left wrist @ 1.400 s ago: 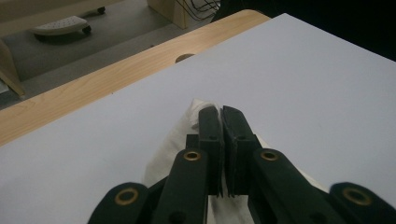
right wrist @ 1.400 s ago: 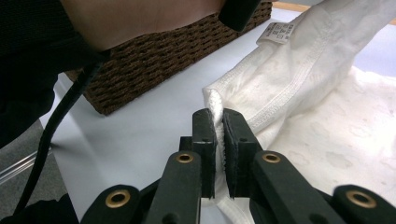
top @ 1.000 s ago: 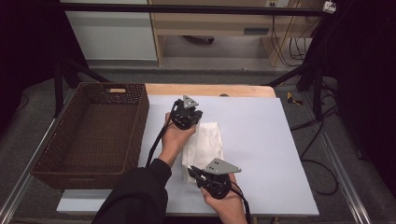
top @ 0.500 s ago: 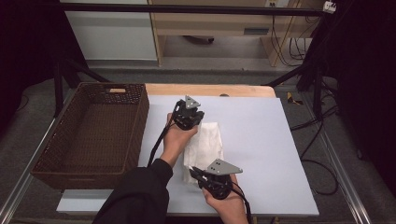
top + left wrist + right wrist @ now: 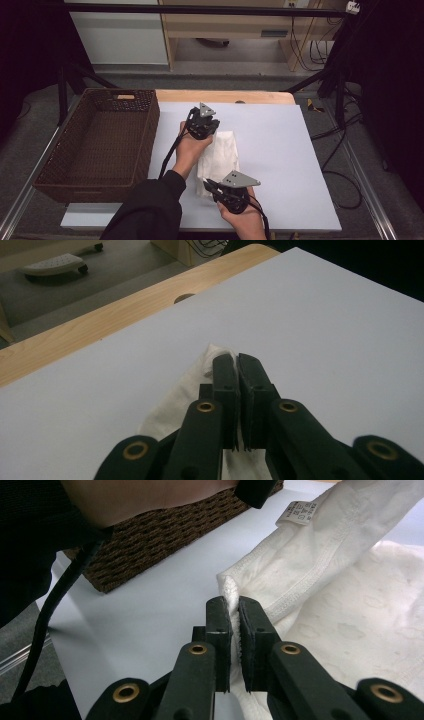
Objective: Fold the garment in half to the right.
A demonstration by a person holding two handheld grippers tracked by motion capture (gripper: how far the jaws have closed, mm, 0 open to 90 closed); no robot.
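A white cloth (image 5: 220,152) lies folded lengthwise on the white tabletop (image 5: 280,145). My left gripper (image 5: 205,122) sits at the cloth's far end, jaws shut on a corner of the cloth (image 5: 212,352). At the near end, my right gripper (image 5: 212,186) is shut on a hemmed edge of the cloth (image 5: 231,592). A small sewn label (image 5: 298,511) shows on the cloth in the right gripper view. My left gripper (image 5: 239,365) and right gripper (image 5: 231,611) each pinch fabric between closed jaws.
A brown wicker basket (image 5: 100,142) stands at the left of the table, its wall (image 5: 165,535) close behind the left forearm. A wooden table edge (image 5: 225,96) runs along the back. Cables trail on the floor at the right (image 5: 345,150).
Both grippers have shifted only slightly; the right gripper has edged a little toward the cloth's near corner. The cloth lies much as before.
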